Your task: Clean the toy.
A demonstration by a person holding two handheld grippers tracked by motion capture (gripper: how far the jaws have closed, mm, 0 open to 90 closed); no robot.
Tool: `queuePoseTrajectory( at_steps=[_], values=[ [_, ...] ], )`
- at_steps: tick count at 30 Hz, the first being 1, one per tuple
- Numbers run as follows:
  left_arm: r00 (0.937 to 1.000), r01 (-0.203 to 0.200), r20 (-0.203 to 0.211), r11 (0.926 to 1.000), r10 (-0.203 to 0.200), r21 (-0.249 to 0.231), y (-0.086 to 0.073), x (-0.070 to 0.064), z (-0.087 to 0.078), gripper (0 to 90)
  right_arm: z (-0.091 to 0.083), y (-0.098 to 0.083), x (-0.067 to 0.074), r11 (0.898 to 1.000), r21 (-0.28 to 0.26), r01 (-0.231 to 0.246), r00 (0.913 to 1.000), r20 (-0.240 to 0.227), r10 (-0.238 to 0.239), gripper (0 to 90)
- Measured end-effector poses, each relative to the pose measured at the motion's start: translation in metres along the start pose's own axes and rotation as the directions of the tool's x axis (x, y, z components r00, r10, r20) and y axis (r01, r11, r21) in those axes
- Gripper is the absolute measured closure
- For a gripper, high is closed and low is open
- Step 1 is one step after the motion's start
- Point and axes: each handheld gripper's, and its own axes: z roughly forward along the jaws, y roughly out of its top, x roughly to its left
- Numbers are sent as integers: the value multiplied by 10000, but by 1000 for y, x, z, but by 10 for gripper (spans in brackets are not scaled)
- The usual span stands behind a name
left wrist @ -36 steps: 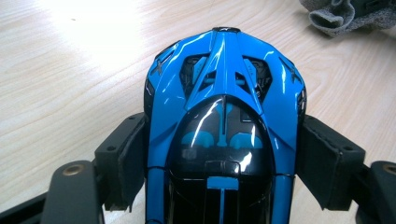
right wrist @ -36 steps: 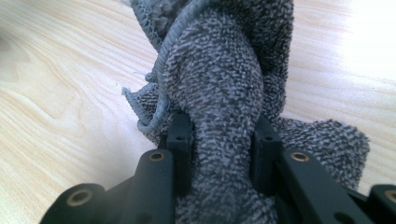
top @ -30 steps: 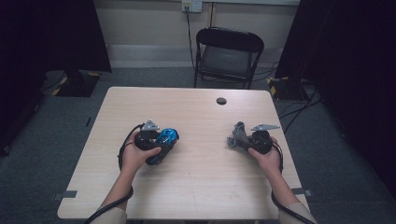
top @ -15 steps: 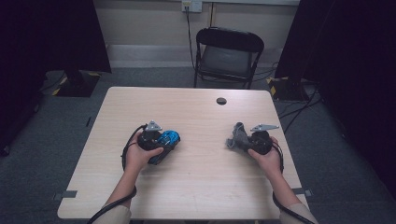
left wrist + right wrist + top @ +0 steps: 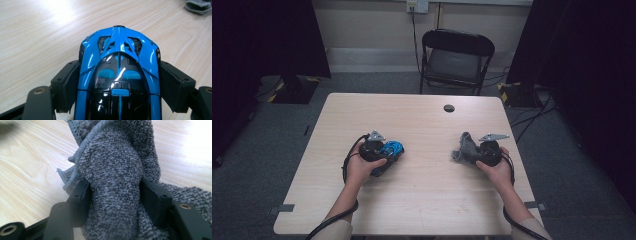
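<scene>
A blue toy car (image 5: 119, 75) is being gripped across its body by the left tool (image 5: 120, 82), both black jaws pressed against its sides. The car is being held low over the desk (image 5: 422, 200), near the person's edge and left of centre. To the right of the car, well apart from it, a grey terry cloth (image 5: 117, 170) is bunched between the jaws of the right tool (image 5: 115, 195). Those jaws have just been opening, and the cloth is still touching both pads, so the hold is judged to be loosening. Far beyond the car, a small dark round thing (image 5: 449, 108) is lying near the desk's far edge. If the car is being wiped, it is best kept clamped steady while the cloth is regripped in a firm wad.
</scene>
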Motion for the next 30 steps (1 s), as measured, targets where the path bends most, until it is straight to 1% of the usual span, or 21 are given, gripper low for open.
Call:
queuePoseTrajectory(
  at_steps=[4, 5, 7, 10, 12, 13, 17, 20, 21, 22, 23, 24, 26, 27, 30],
  values=[
    [10000, 10, 64, 10000, -10, 28, -2, 1, 1, 244, 1, 1, 1, 10000, 48, 4, 10000, -8, -4, 400],
    [10000, -35, 12, 10000, 34, 56, -2, 0, 1, 244, 1, 1, 1, 10000, 62, 6, 10000, 6, -6, 377],
    [10000, -71, -1, 9999, 71, 111, -1, 0, 1, 244, 2, 1, 1, 9999, 83, -62, 10000, -42, 62, 363],
    [10000, -52, 7, 9999, 52, 108, -1, 0, 2, 244, 3, 2, 1, 9999, 107, -13, 10000, -40, 13, 349],
    [9999, -119, -9, 9999, 119, 115, -1, 0, 2, 244, 3, 2, 1, 9999, 135, -11, 10000, -34, 11, 342],
    [10000, -31, 7, 10000, 31, 82, -2, 0, 3, 244, 4, 2, 1, 9999, 154, -4, 10000, -63, 5, 328],
    [10000, -7, 10, 10000, 7, 96, -2, 0, 4, 244, 4, 2, 0, 9999, 100, -63, 10000, -56, 63, 318],
    [10000, -1, -42, 9996, 2, 282, -3, 1, 5, 244, 4, 2, 0, 9999, 99, -36, 9999, -118, 37, 301],
    [9999, 150, -62, 9994, -148, 304, -4, 1, 6, 243, 5, 2, 0, 10000, 76, -11, 9999, -154, 12, 289],
    [9999, 150, -62, 9994, -148, 304, -4, 1, 6, 243, 5, 2, 0, 10000, 76, -11, 9999, -154, 12, 289],
    [9999, 91, -77, 9995, -89, 309, -4, 1, 6, 243, 5, 2, 0, 10000, 80, -10, 9999, -158, 11, 286],
    [10000, -20, -71, 9992, 23, 411, -3, 1, 6, 243, 5, 2, 0, 10000, 19, -80, 9998, -175, 80, 280],
    [9999, -73, -98, 9990, 78, 444, -3, 0, 7, 243, 5, 2, 0, 10000, 8, -97, 9998, -168, 97, 280],
    [9998, -161, -113, 9987, 167, 492, -3, -1, 8, 243, 6, 2, 0, 10000, 25, -65, 9998, -177, 65, 277],
    [9997, -186, -176, 9984, 195, 542, -3, -2, 8, 242, 6, 2, 0, 10000, 15, -97, 9998, -180, 98, 265]
  ],
)
